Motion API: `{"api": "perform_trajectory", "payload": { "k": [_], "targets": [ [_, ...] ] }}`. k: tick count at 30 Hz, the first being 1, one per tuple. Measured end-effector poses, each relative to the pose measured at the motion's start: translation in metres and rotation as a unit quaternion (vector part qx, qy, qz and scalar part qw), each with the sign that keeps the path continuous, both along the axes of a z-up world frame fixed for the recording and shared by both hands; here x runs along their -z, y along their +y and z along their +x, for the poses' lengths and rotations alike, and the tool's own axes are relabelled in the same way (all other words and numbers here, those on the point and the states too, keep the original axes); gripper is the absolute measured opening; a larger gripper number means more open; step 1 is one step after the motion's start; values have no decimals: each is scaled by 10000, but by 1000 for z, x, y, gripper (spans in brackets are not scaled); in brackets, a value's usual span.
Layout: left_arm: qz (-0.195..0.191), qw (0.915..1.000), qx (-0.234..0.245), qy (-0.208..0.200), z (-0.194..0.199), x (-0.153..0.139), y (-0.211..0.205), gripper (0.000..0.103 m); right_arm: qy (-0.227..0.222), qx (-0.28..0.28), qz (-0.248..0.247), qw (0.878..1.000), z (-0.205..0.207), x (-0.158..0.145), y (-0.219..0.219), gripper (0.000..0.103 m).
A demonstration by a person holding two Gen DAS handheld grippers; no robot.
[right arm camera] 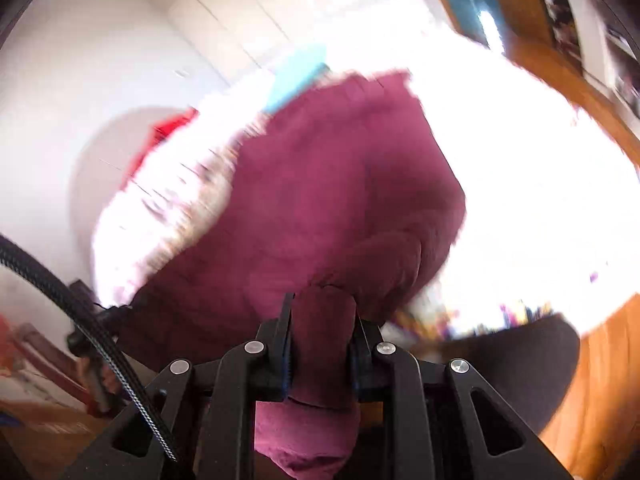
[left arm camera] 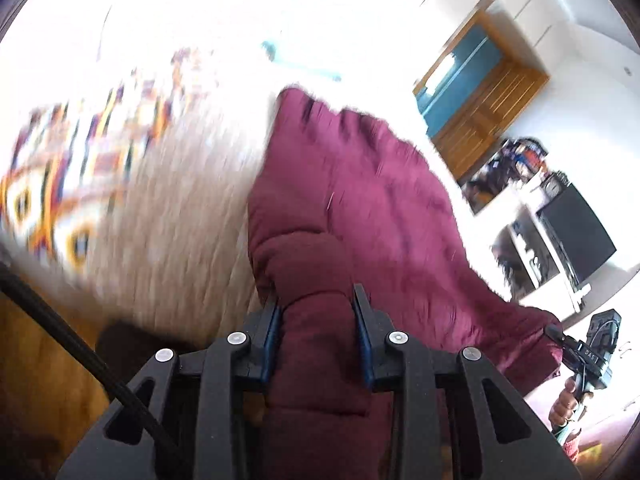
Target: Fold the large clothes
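A large maroon garment [left arm camera: 360, 184] hangs lifted above a bed, stretched between both grippers. My left gripper [left arm camera: 318, 300] is shut on a bunched fold of its near edge, with cloth filling the gap between the blue pads. At the far right of the left wrist view, a hand [left arm camera: 564, 400] holds the right gripper [left arm camera: 554, 332] at the garment's other corner. In the right wrist view, my right gripper [right arm camera: 322, 304] is shut on a thick roll of the maroon garment [right arm camera: 340, 184], whose end hangs below the jaws. Both views are motion-blurred.
The bed has a pale cover with a colourful pattern [left arm camera: 80, 168]. A red item [right arm camera: 168, 132] and a light blue item [right arm camera: 296, 76] lie at its far side. Around it are a wooden floor [right arm camera: 600, 400], a wood and teal door [left arm camera: 480, 92], a black screen [left arm camera: 576, 232] and white cupboards [right arm camera: 200, 20].
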State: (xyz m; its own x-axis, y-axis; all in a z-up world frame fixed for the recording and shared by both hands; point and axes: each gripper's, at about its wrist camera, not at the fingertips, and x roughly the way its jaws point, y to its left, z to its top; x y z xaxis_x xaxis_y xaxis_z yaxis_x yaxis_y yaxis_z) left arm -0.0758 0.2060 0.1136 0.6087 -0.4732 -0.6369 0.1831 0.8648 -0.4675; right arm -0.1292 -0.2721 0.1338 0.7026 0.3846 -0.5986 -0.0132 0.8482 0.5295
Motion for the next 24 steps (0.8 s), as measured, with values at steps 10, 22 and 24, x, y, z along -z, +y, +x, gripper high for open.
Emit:
{"api": "perform_trajectory", "payload": {
  "k": [10, 22, 24],
  "targets": [
    [655, 9949, -596, -492, 181, -65, -59, 38, -418, 1132, -243, 9924, 176, -47, -59, 22],
    [-433, 9947, -748, 566, 303, -2, -57, 64, 1010, 1905, -1049, 9708, 295, 56, -110, 25],
    [-906, 9923, -706, 472, 306, -15, -43, 69, 1058, 1884, -749, 9735, 304, 64, -120, 26]
  ]
}}
